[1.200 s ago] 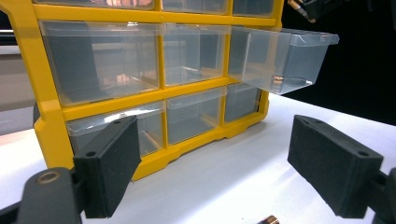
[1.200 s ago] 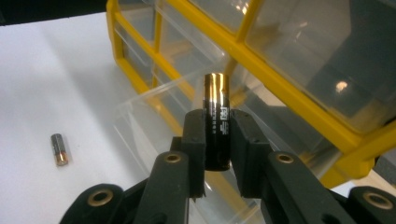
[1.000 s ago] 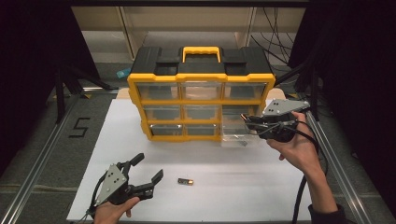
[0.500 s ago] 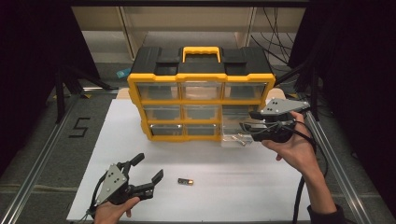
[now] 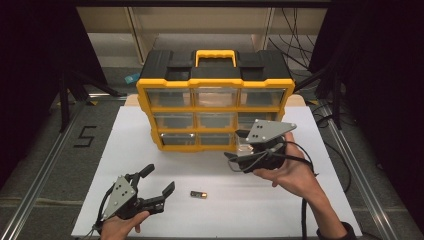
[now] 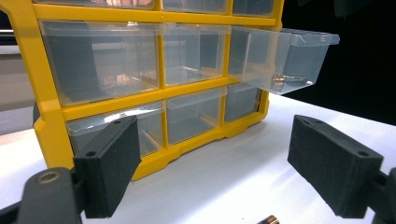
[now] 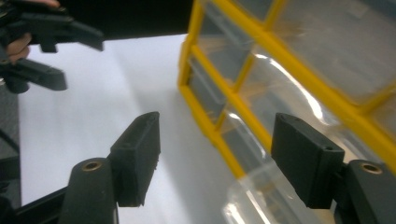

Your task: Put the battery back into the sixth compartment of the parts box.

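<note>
Near the front-left corner of the white desk [image 5: 280,210], the left claw [image 5: 160,179] rests in the person's hand with its 2 black jaws released and spread wide, nothing between them. It points toward the middle of the desk.

Just to its right, near the front edge at mid-width, lies the small brown-and-gold cylinder, like a tiny battery [image 5: 198,194]. It lies on its side, clear of both claws. This looks like the piece to be stowed.

Behind it, toward the back edge, stands the yellow-and-black plastic organiser with 9 clear drawers [image 5: 215,80]. Its clear right-hand drawer in the middle row [image 6: 289,51] is pulled out, with a small coppery item already on its floor.

The right claw [image 5: 233,145] hovers in front of that drawer. Its jaws have just been opening and stand released, with nothing between them.

The step in hand seems to be the pick-up of the cylinder, now that a drawer stands ready. To do it well:
1. Bring 1 claw down over the cylinder with the jaws square across its short width, so that it cannot roll away.
2. Let the pads nearly brush the desk before clenching, since the piece lies so low.
3. Close gently and on its middle.
4. Keep the other claw clear of the open drawer, which could be knocked shut.
</note>
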`<state>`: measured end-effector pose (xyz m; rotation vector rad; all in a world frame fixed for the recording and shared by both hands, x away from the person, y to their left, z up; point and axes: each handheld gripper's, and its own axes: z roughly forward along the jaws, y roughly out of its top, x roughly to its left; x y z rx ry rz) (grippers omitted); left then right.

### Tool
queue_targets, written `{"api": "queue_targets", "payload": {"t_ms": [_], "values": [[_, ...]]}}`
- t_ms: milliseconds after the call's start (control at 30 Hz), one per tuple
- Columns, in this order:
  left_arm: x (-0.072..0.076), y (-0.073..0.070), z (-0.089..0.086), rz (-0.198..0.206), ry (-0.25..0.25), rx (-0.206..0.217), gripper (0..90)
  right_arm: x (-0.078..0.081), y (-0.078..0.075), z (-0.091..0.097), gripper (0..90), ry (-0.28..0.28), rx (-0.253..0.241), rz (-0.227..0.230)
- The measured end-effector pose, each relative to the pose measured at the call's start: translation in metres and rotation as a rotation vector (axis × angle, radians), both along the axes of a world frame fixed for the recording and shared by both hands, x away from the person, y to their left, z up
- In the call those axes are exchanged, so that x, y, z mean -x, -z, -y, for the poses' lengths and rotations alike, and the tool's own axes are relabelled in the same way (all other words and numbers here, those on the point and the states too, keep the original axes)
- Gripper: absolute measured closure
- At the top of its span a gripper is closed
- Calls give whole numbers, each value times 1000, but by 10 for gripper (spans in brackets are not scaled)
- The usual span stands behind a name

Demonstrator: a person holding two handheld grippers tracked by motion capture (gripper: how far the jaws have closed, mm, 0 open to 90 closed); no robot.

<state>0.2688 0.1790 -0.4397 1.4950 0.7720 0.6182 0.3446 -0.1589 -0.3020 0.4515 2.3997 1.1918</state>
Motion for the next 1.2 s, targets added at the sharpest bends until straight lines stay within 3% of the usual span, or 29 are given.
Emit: {"api": "queue_targets", "payload": {"t_ms": [600, 1033, 1200], "values": [[0, 0, 0, 1, -1, 1, 165, 7, 41, -50, 317, -106, 127, -69], [0, 0, 0, 1, -3, 3, 165, -4, 91, -80, 321, -148, 233, -181], [0, 0, 0, 1, -4, 3, 165, -6, 104, -86, 327, -172, 268, -198]]}}
